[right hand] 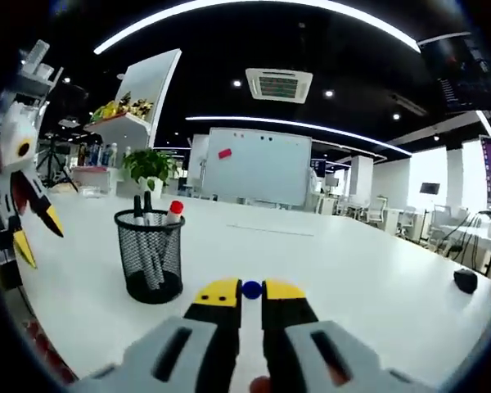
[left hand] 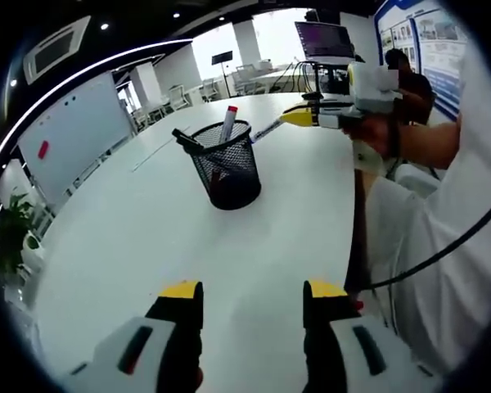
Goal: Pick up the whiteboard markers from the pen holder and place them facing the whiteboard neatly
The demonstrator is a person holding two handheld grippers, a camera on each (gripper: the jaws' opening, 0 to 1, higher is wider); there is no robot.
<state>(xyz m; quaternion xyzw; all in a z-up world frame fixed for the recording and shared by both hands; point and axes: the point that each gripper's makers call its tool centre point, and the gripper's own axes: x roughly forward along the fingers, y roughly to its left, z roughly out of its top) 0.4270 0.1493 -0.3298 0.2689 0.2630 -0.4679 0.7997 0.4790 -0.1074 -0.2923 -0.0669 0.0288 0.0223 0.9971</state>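
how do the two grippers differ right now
The left gripper has its jaws spread wide with nothing between them; the right gripper has its jaws nearly closed on a blue marker. The left gripper sits back from the pen holder; the right one reaches beside its rim. Both have yellow-tipped black jaws.

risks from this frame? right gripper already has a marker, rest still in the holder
1. The right gripper pinches the blue-capped marker near one end, so it could pivot or slip when set down.
2. The mesh pen holder looks light; pulling the red-capped marker at an angle may tip it.
3. The left gripper is open and close to the holder, so the two could collide.
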